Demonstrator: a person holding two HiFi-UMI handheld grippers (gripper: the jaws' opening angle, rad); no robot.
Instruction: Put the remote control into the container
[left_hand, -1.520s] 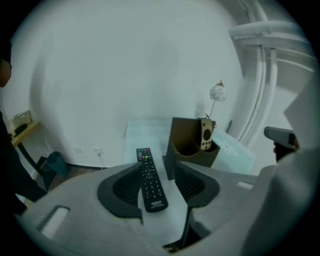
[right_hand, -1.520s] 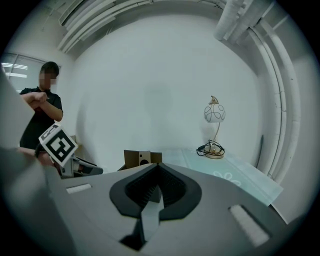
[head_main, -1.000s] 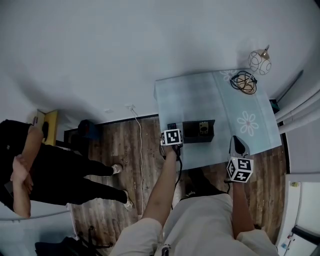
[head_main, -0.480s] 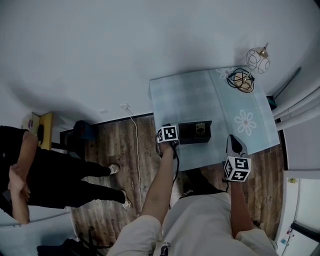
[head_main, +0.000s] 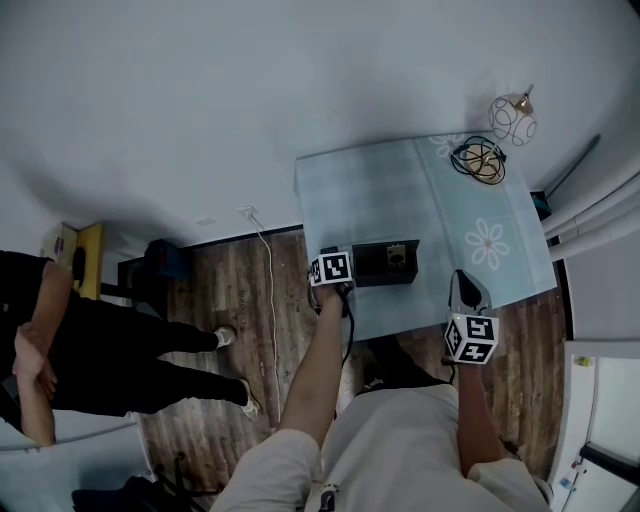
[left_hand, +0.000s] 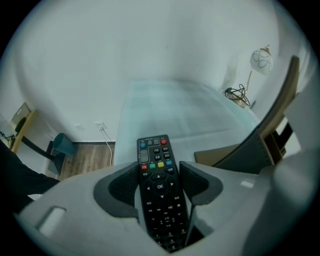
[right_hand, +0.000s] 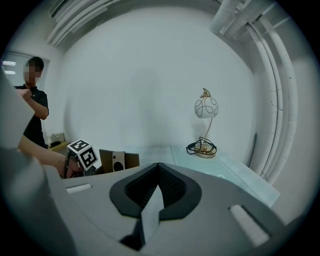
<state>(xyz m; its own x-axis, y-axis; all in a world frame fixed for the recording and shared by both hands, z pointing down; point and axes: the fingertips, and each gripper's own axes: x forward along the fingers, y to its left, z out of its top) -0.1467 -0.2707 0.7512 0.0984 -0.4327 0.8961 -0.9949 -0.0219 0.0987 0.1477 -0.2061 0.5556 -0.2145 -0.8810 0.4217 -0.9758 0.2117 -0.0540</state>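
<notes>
A black remote control (left_hand: 157, 170) with coloured buttons lies lengthwise between the jaws of my left gripper (left_hand: 159, 182), its far end over the pale blue tablecloth. The jaws have just been opening, and the pads (left_hand: 122, 185) flank the remote without clearly pressing it. The dark open container (left_hand: 235, 150) stands just to the right, also visible from above as the container (head_main: 385, 262) and from the other side as the container (right_hand: 117, 161). My left gripper (head_main: 334, 256) is at the table's near left edge. My right gripper (head_main: 465, 290) hovers at the near right edge, and the right gripper (right_hand: 159, 172) is shut and empty.
The table (head_main: 400, 195) has a floral cloth. A globe lamp (head_main: 511, 112) and a coiled cable (head_main: 478, 160) sit at its far right corner. A person in black (head_main: 90, 340) stands on the wooden floor to the left. A white cord (head_main: 268, 270) runs down the floor.
The head view has shifted a little, so the table sits slightly further left. Both grippers keep their places against the table and container.
</notes>
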